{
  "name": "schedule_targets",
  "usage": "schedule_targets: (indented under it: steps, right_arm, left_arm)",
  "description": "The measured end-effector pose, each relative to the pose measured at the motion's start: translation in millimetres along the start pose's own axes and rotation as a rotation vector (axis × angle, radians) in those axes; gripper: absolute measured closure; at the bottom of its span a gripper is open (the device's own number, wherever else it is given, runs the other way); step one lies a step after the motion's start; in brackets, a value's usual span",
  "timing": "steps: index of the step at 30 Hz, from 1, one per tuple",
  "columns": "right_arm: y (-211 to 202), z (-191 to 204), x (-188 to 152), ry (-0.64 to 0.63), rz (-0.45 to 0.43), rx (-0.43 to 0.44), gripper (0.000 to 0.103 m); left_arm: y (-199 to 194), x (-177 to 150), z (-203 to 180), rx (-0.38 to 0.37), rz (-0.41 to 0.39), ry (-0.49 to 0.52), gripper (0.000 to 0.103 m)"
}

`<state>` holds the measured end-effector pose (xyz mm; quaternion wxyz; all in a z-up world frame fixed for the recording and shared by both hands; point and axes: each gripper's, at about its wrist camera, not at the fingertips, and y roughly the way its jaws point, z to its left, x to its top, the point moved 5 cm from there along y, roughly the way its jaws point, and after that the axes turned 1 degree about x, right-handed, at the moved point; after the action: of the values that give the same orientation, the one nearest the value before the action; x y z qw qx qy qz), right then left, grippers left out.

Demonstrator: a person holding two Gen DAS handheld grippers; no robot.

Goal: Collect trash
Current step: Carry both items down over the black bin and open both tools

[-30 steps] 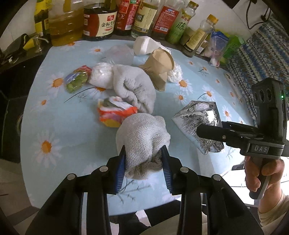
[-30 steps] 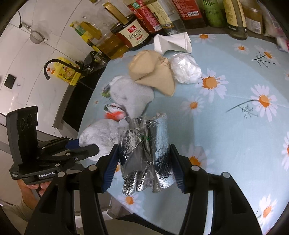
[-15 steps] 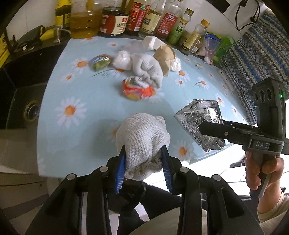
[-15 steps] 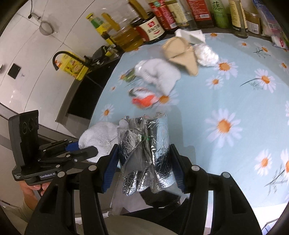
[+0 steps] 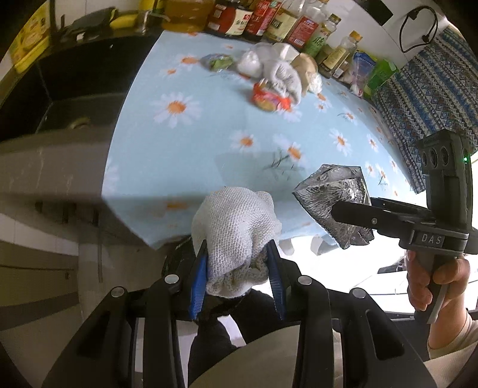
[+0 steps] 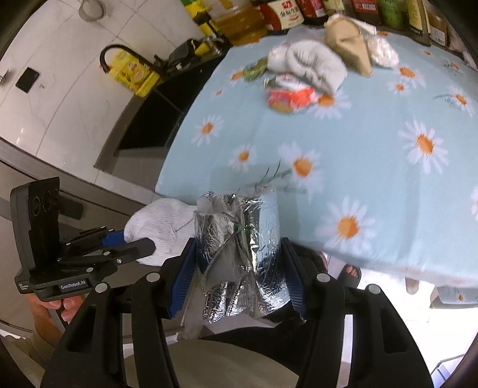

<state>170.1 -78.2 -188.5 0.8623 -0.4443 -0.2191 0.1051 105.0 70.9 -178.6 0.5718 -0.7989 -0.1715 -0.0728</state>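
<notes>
Trash pile (image 5: 277,80) beside bottles (image 5: 269,21), unobstructed.

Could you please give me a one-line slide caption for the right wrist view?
Right gripper clamps a crumpled foil bag at the edge of the daisy tablecloth; more trash remains.

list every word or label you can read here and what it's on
"DAS": on the front of the right tool, below its camera housing.
"GenRobot.AI": on the base of the left tool.
The bottles at the back of the table carry red, white and green labels with Chinese print, too blurred to read.
The yellow box by the faucet and the orange wrapper: print unreadable.
</notes>
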Motion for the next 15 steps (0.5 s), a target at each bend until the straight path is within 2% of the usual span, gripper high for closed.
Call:
schedule_targets:
  steps: [11,15]
  right_arm:
    - [35.1,3.1,-45.5,0.012,0.079,-0.075,0.047]
    - [45.2,-0.1,-59.8,0.029,0.105,-0.076,0.047]
  left_arm:
    - [24.9,-43.6,23.2,-0.016,0.091,-0.023,0.068]
    - [39.1,-55.4,25.2,-0.019,0.135,-0.022,0.068]
